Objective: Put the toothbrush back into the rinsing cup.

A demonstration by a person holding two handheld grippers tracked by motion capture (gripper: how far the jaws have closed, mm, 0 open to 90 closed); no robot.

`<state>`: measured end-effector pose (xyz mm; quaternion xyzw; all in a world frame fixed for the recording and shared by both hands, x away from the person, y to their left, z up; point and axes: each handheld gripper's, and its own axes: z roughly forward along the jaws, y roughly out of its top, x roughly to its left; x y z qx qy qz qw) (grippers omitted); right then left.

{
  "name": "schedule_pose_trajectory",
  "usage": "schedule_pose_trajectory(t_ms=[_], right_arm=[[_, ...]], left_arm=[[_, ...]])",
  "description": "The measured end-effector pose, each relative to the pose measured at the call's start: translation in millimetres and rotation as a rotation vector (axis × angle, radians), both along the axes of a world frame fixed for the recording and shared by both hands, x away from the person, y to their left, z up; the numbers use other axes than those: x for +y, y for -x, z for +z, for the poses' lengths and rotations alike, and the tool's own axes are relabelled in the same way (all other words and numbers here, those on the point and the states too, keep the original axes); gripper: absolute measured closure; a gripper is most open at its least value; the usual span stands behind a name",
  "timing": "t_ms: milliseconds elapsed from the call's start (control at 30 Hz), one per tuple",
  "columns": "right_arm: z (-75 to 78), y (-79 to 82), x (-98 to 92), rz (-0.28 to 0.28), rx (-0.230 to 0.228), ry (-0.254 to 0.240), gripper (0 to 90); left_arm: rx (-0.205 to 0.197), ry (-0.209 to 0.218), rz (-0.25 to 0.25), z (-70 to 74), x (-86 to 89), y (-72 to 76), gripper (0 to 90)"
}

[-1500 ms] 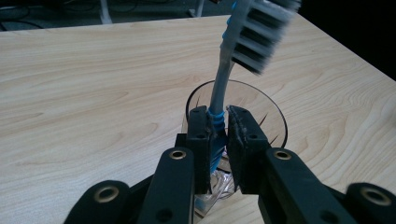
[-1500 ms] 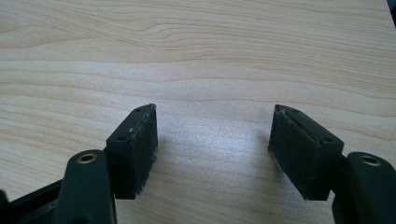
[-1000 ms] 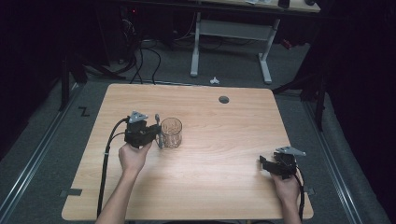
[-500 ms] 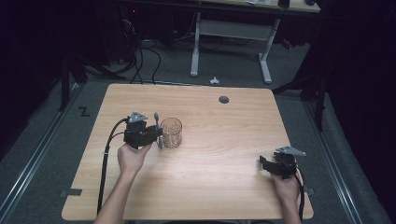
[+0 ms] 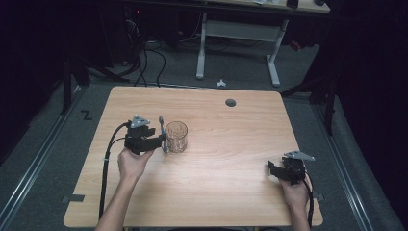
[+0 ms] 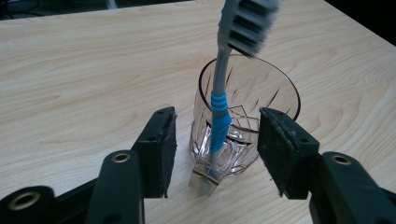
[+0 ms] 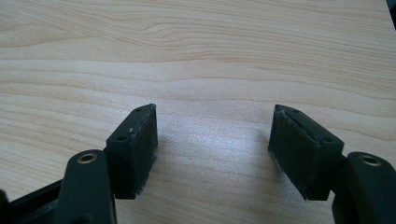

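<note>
The wooden table (image 5: 231, 159) carries the work, bare but for a dark round grommet (image 5: 231, 102) near its far edge; the glass tumbler (image 5: 176, 136) stands upright on its left half, just beside the left gripper (image 5: 162, 139); by its thick, cut-patterned wall it looks heavy for its size, rigid, smooth and breakable, so I judge it should be taken low around the body with a firm, even squeeze, not by the rim. The right gripper (image 5: 270, 169) rests near the table's right front corner, well apart from the glass, its jaws spread over bare wood with nothing between them. The left gripper (image 6: 212, 154) has just been opening; its pads stand clear on either side of the toothbrush (image 6: 219, 112), so the brush is released. The toothbrush leans against the tumbler, bristles up above the rim, its foot apparently on the table outside the glass; it looks light, stiff and slick plastic, likely to slide or topple if nudged; the blue grip band midway up the handle seems the best hold.
</note>
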<state>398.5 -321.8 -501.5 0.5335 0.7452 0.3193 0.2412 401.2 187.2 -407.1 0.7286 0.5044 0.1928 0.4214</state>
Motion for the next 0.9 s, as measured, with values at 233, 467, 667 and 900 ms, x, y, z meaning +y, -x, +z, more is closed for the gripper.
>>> schedule_pose_trajectory(t_ms=[233, 467, 667, 900], right_arm=[[0.0, 0.0, 0.0, 0.000, 0.000, 0.000, 32.8], [0.0, 0.0, 0.0, 0.000, 0.000, 0.000, 32.8], [0.0, 0.0, 0.1, 0.000, 0.000, 0.000, 32.8], [0.0, 0.0, 0.0, 0.000, 0.000, 0.000, 32.8]], left_arm=[[-0.012, -0.003, 0.013, 3.6, 5.5, 5.3, 45.4], [-0.022, -0.004, 0.027, 3.3, 10.4, 10.4, 45.0], [-0.030, -0.002, 0.034, 5.3, 13.8, 15.0, 45.0], [-0.040, 0.010, 0.047, 6.7, 18.9, 20.7, 45.0]])
